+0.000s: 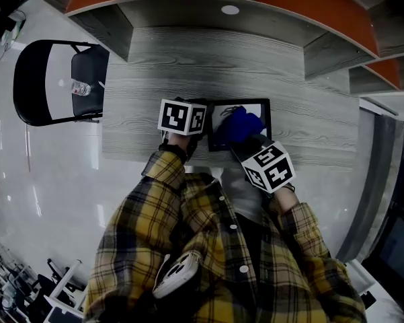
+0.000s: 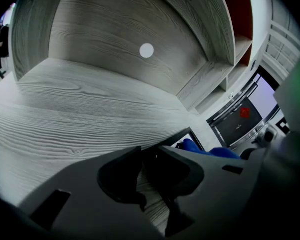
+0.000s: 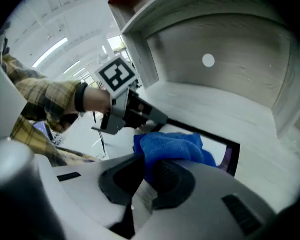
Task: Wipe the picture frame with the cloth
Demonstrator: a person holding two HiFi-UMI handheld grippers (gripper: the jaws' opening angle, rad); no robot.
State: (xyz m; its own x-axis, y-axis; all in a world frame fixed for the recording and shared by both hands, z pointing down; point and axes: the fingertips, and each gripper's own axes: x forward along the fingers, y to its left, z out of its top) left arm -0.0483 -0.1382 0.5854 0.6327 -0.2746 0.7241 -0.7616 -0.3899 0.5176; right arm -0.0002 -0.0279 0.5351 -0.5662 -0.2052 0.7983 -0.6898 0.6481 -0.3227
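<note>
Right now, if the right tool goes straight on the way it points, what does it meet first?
The picture frame: the blue cloth clamped in the right tool leads and would likely press onto its glass. Whether the cloth already touches it, can't tell.

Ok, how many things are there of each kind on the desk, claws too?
picture frame: 1
blue cloth: 1
claws: 2, the left claw and the right claw
Total: 4
</note>
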